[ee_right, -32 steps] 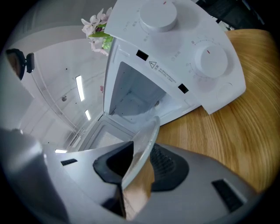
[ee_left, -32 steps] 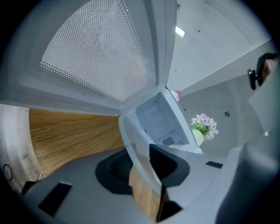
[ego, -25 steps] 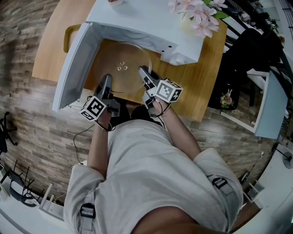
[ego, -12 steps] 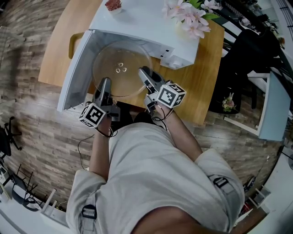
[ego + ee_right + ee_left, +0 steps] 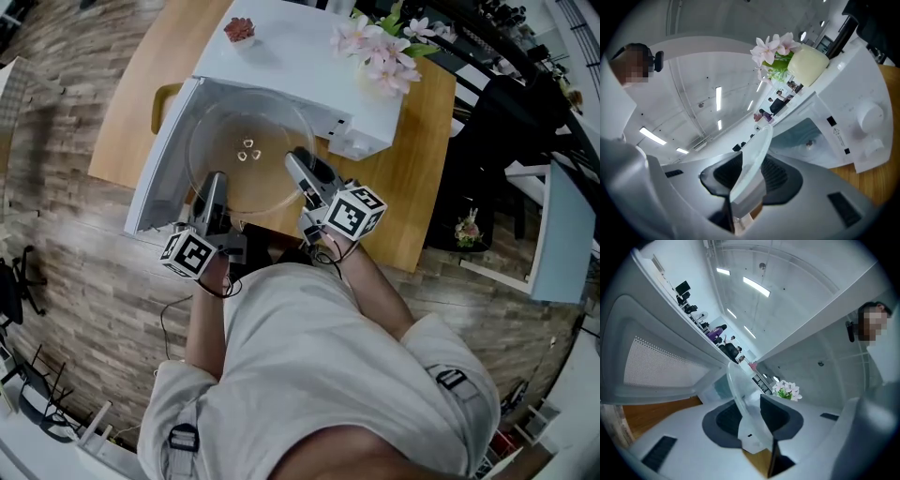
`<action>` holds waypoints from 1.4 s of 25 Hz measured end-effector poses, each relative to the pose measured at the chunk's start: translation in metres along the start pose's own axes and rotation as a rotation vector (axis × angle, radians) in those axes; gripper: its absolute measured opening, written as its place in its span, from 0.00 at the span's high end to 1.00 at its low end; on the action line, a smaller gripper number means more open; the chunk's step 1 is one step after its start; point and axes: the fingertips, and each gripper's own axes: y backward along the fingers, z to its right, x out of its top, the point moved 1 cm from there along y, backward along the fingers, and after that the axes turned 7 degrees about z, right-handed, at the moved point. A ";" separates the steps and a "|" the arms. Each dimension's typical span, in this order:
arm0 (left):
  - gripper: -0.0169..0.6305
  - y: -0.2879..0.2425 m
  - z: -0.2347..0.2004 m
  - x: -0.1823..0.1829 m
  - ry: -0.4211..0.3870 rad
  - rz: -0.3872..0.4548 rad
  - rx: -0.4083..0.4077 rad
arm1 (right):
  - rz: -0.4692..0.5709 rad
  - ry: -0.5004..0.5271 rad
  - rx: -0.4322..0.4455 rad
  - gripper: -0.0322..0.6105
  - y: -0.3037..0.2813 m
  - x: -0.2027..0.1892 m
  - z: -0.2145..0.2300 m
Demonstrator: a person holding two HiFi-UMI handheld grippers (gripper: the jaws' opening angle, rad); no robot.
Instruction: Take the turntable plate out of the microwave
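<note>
The clear glass turntable plate point(image 5: 253, 173) hangs level in front of the white microwave point(image 5: 291, 56), carried between my two grippers. My left gripper point(image 5: 214, 186) is shut on the plate's near left rim, and my right gripper point(image 5: 300, 167) is shut on its near right rim. In the left gripper view the plate's edge point(image 5: 740, 394) runs between the dark pads of the left gripper point(image 5: 751, 416). In the right gripper view the plate's rim point(image 5: 752, 159) is pinched the same way in the right gripper point(image 5: 749, 177).
The microwave door point(image 5: 159, 169) stands open at the left, close beside the plate. The microwave rests on a wooden table point(image 5: 422, 178). Pink flowers point(image 5: 380, 42) and a small red thing point(image 5: 239, 28) stand on the microwave's top. Wood-pattern floor surrounds the table.
Both grippers have risen together with the plate held between them. The plate now sits higher and looks larger in the head view.
</note>
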 end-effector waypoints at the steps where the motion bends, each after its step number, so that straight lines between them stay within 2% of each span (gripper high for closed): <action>1: 0.78 -0.001 0.003 0.002 -0.004 0.005 -0.010 | 0.010 0.008 0.006 0.74 0.000 0.004 -0.002; 14: 0.77 -0.035 0.046 0.019 -0.024 -0.014 -0.138 | 0.122 0.079 -0.009 0.74 0.007 0.057 -0.020; 20: 0.77 -0.047 0.058 0.030 -0.046 -0.017 -0.180 | 0.162 0.089 -0.015 0.74 0.006 0.070 -0.025; 35: 0.77 -0.054 0.064 0.036 -0.057 -0.018 -0.213 | 0.190 0.111 -0.009 0.74 0.003 0.081 -0.031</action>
